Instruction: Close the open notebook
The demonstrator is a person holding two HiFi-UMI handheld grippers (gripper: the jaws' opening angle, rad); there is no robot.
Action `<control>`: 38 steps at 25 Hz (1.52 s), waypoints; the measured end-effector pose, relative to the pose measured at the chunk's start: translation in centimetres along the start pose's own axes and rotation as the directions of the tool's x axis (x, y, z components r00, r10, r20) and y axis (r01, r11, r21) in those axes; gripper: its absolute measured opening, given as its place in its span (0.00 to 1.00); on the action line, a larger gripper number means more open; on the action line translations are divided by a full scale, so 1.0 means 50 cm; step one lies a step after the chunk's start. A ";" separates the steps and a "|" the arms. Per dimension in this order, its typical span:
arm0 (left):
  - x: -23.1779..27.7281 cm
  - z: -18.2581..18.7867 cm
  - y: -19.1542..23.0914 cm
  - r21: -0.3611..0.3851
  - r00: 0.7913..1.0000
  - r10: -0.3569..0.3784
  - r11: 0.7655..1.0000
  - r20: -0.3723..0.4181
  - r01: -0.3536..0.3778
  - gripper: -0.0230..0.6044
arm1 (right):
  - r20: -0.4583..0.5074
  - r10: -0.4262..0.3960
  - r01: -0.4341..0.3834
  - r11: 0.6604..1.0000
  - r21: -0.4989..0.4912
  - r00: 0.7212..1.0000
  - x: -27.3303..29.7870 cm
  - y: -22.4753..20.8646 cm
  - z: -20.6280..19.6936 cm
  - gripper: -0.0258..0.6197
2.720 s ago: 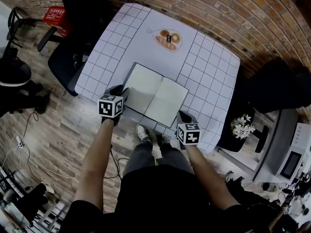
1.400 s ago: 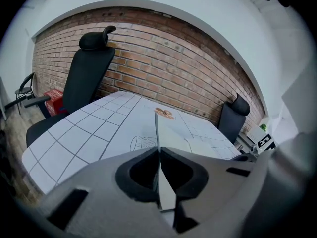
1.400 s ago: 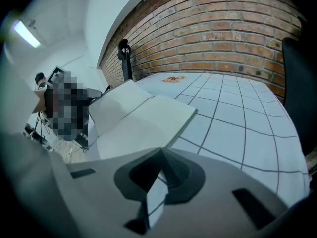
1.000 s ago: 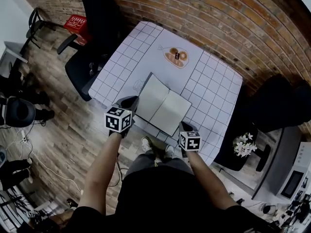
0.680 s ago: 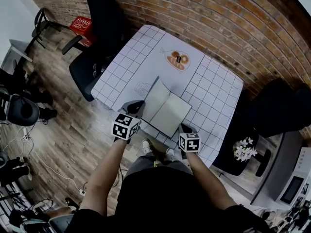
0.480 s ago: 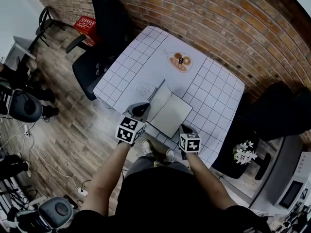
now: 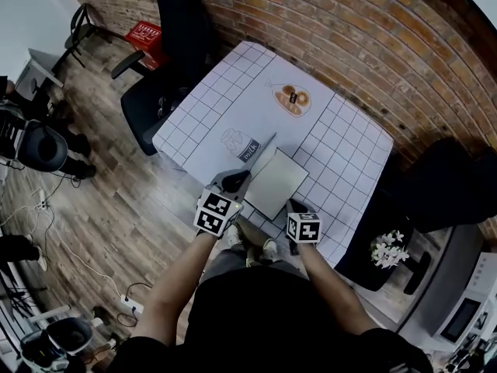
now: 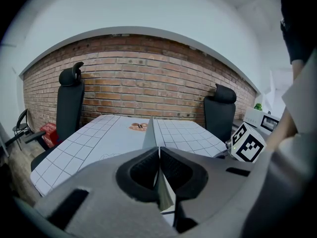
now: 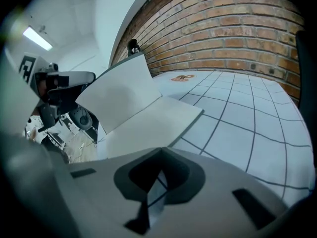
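The notebook [image 7: 278, 183] lies near the front edge of the gridded table [image 7: 217, 99], its right half flat. Its left leaf [image 7: 262, 152] stands nearly upright, pinched at the near edge by my left gripper [image 7: 235, 180], which is shut on it. In the left gripper view the leaf [image 8: 151, 132] shows edge-on, running into the closed jaws of that gripper [image 8: 159, 155]. The right gripper [image 7: 290, 207] rests at the notebook's near right corner. In the right gripper view the flat page [image 9: 148, 125] and raised leaf [image 9: 119, 88] lie ahead of this gripper [image 9: 159, 175], shut with nothing between its pads.
A printed milk carton [image 7: 241, 145] lies left of the notebook, a printed bag of pastries [image 7: 291, 99] toward the far side. Black chairs stand at the table's left [image 7: 151, 103] and right [image 7: 443, 181], a brick wall [image 7: 349, 29] behind. White flowers [image 7: 387, 249] sit at the lower right.
The left gripper has moved right and up with the left leaf, swinging it from flat to nearly upright and uncovering the milk carton print. The right gripper has stayed put.
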State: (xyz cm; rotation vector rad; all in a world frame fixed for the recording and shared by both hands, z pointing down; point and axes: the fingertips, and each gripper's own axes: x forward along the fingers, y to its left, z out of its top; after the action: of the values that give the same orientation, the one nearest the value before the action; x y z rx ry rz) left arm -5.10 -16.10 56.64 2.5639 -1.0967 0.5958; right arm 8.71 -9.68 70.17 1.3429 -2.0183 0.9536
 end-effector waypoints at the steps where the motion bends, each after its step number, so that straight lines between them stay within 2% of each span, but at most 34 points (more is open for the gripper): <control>1: 0.002 0.000 -0.003 0.001 1.000 0.001 1.000 0.005 -0.001 0.09 | 0.000 0.003 -0.003 1.000 0.002 1.000 -0.001 0.000 0.000 0.06; 12: 0.015 -0.015 -0.051 -0.018 1.000 -0.027 0.999 0.004 0.027 0.09 | 0.012 0.034 -0.034 0.999 0.002 0.999 -0.009 0.001 -0.004 0.06; 18: 0.029 -0.026 -0.092 -0.028 0.998 -0.069 0.997 -0.005 0.069 0.09 | 0.014 0.014 -0.014 1.000 0.005 1.000 -0.023 -0.017 -0.010 0.06; 24: 0.059 -0.053 -0.159 -0.082 0.990 -0.139 0.987 -0.032 0.136 0.08 | 0.029 -0.007 0.008 1.000 -0.008 1.000 -0.042 -0.032 -0.010 0.06; 26: 0.076 -0.076 -0.194 -0.110 0.980 -0.187 0.978 -0.072 0.179 0.09 | 0.032 -0.012 0.013 1.000 -0.009 0.999 -0.048 -0.037 -0.009 0.06; 30: 0.108 -0.145 -0.277 -0.196 0.922 -0.345 0.930 -0.176 0.311 0.09 | 0.039 -0.025 0.026 1.000 -0.016 0.999 -0.061 -0.046 -0.010 0.06; 32: 0.110 -0.160 -0.290 -0.214 0.909 -0.370 0.919 -0.190 0.330 0.09 | 0.046 -0.027 0.028 0.999 -0.026 0.999 -0.067 -0.045 -0.009 0.06; 38: 0.103 -0.159 -0.249 -0.202 0.935 -0.306 0.942 -0.180 0.270 0.09 | 0.056 -0.025 0.028 0.998 -0.051 0.998 -0.074 -0.047 -0.005 0.06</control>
State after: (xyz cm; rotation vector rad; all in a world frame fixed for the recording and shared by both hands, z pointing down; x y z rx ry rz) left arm 5.24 -7.66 64.81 2.3834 -0.6537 0.6440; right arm 12.25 -8.03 68.15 1.3781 -2.0470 0.8554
